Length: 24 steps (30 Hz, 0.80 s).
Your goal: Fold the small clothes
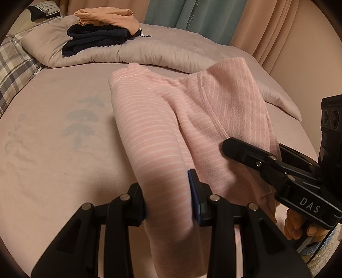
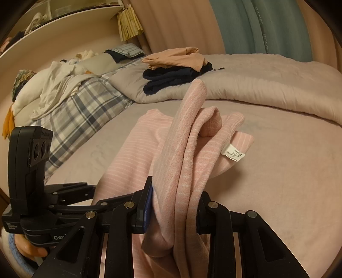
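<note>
A pink garment with thin white stripes (image 1: 154, 119) lies partly on the bed, its near end lifted. My left gripper (image 1: 168, 198) is shut on a bunched fold of it at the bottom of the left wrist view. The right gripper (image 1: 252, 154) comes in from the right there and clamps the garment's other side. In the right wrist view my right gripper (image 2: 174, 209) is shut on several gathered layers of the pink garment (image 2: 186, 154). A white care label (image 2: 233, 155) hangs from it. The left gripper's body (image 2: 53, 205) shows at the lower left, held by a hand.
A stack of folded clothes, orange (image 1: 106, 18) on dark navy (image 1: 94, 41), rests on the rolled duvet (image 1: 149, 51) at the back. A plaid pillow (image 2: 85, 111) and rumpled white bedding (image 2: 55, 89) lie to the left. Curtains (image 2: 256, 25) hang behind the bed.
</note>
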Motion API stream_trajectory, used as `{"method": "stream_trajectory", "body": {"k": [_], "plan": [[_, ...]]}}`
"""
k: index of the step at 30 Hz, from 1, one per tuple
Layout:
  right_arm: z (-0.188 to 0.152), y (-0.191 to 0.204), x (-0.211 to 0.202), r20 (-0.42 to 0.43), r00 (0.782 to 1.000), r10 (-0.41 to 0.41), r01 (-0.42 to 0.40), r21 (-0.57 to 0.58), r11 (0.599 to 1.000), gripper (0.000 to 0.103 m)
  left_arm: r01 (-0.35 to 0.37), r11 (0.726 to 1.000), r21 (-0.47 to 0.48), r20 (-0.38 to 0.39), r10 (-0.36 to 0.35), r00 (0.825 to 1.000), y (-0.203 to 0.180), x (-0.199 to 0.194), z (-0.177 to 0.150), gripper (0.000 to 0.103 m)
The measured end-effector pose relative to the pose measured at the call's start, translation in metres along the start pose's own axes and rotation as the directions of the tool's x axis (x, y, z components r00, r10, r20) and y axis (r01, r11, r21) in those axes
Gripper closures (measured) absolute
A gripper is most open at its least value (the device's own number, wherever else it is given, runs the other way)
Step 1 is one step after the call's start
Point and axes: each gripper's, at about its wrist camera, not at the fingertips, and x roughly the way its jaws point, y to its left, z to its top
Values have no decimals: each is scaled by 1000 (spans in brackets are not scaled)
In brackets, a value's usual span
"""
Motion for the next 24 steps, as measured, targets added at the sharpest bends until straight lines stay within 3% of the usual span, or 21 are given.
{"method": "stream_trajectory", "body": {"k": [24], "plan": [[-2, -2, 4, -7, 1000, 1, -1, 2, 1000, 71, -2, 1000, 8, -19, 2, 1000, 7, 9, 2, 68]]}}
